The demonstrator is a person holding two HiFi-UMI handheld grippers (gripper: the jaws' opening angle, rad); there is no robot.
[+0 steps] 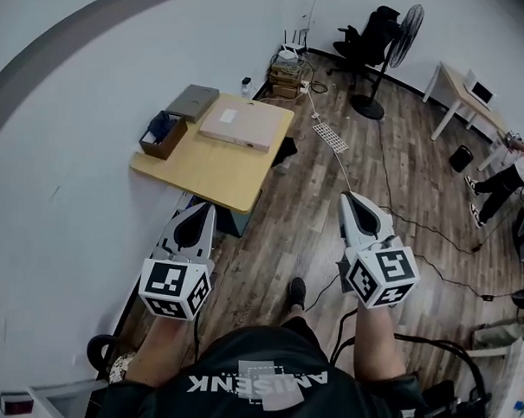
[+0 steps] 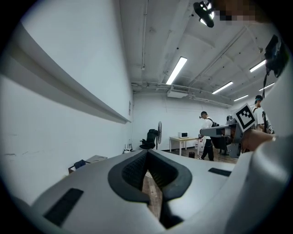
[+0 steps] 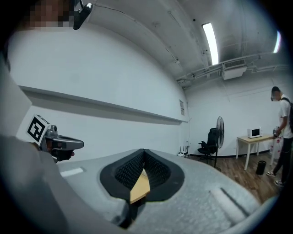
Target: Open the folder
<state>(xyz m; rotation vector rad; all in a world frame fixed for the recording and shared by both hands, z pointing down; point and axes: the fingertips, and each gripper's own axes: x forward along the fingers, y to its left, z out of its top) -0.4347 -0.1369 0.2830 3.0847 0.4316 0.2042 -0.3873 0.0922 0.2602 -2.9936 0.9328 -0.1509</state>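
Note:
The folder, a flat pinkish-tan rectangle, lies closed on the far right part of a light wooden table against the wall. Both grippers are held well short of the table, above the wooden floor, and point toward it. My left gripper is shut with nothing in it, its dark pads meeting. My right gripper is also shut and empty; a strip of the tabletop shows through the gap below its pads. Each gripper view shows the other gripper off to the side.
On the table's left end stand a brown open box holding something blue and a grey flat case. Beyond are a floor fan, an office chair, a white desk, cables and a person.

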